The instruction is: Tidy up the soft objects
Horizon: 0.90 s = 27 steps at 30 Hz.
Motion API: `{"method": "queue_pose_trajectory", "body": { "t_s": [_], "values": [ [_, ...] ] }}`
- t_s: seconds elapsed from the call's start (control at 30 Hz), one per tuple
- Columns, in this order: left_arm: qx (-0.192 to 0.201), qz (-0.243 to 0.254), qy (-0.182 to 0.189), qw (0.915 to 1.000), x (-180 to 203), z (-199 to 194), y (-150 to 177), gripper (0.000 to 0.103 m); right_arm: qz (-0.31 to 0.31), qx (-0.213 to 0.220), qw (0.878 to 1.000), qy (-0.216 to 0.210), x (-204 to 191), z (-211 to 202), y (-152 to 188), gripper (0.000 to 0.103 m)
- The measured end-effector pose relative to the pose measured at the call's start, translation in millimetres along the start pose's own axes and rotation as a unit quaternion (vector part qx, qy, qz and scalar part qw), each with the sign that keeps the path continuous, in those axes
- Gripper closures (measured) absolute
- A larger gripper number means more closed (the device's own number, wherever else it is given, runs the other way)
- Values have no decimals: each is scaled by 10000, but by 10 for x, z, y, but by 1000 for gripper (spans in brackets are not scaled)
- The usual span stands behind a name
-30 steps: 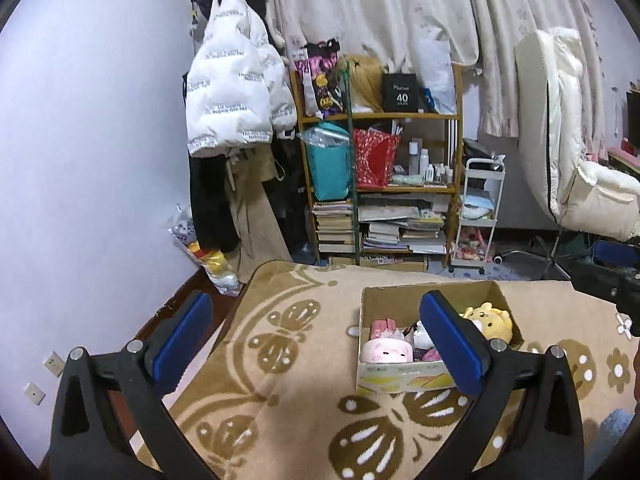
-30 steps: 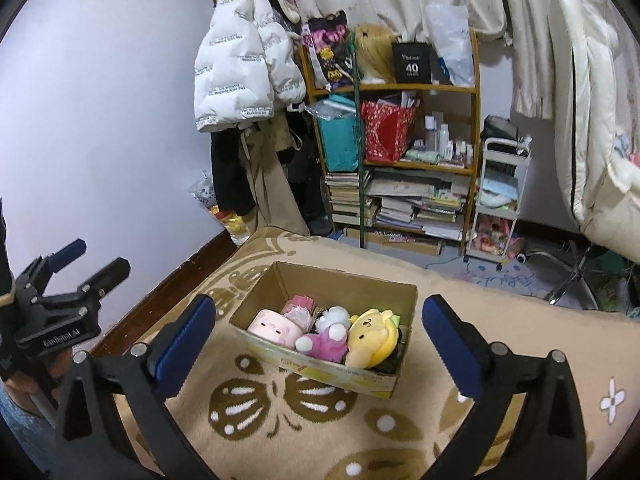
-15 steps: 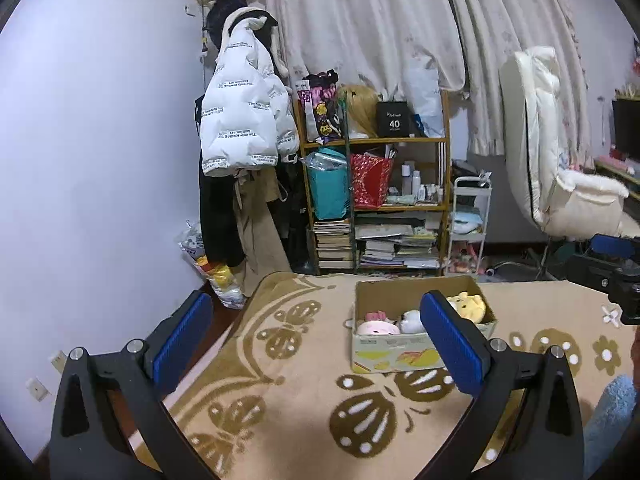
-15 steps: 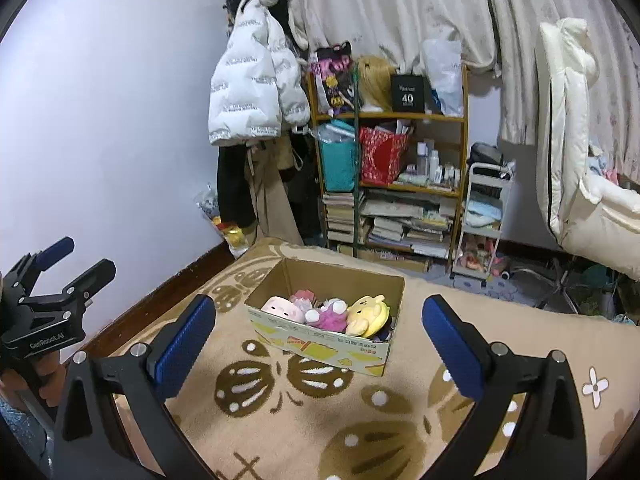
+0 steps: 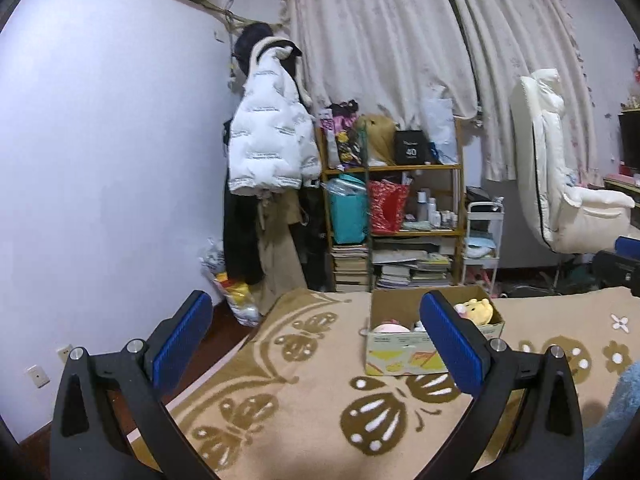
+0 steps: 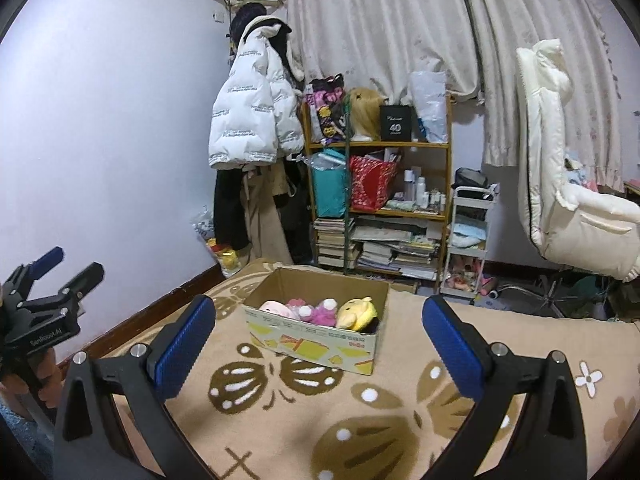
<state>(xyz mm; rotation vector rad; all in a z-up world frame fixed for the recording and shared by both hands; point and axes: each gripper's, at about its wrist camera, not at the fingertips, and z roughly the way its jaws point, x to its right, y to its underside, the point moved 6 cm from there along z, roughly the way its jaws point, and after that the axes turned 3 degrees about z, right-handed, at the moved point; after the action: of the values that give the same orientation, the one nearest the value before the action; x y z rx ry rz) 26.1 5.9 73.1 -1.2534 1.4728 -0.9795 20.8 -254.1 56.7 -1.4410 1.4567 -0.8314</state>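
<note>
The cardboard box sits on the butterfly-patterned blanket, holding the soft toys: a pale pink plush, a magenta one and a yellow one, packed side by side. Both the left gripper and the right gripper hang well short of the box with jaws spread wide and nothing between them. Judging from this, the toys look gathered; any further reach should come down from above the rim, taking one toy by its bulk so the light box does not slide.
</note>
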Motion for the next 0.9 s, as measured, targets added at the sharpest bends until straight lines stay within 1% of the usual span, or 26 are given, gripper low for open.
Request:
{"method": "queue_pose_trajectory", "body": {
  "t_s": [0.2,0.27,0.4,0.47,0.63,0.8,0.9],
  "values": [
    [-102,138,379,9991,117,-42,241,1,229,64,9996,142,125,-17,193,0],
    [-154,140,450,9988,143,-28,302,0,285,91,9994,191,168,-13,261,0],
    [-314,158,430,9985,169,24,444,1,268,75,9993,256,222,20,401,0],
    [-395,145,438,9982,172,51,517,1,263,30,9994,220,220,41,443,0],
    [-589,104,490,9970,177,129,673,0,205,15,9994,273,227,75,493,0],
    [-711,17,490,9963,151,184,739,1,188,-22,9993,320,236,98,558,0],
    [-835,97,471,9953,191,217,808,1,209,-58,9992,326,248,111,570,0]
  ]
}}
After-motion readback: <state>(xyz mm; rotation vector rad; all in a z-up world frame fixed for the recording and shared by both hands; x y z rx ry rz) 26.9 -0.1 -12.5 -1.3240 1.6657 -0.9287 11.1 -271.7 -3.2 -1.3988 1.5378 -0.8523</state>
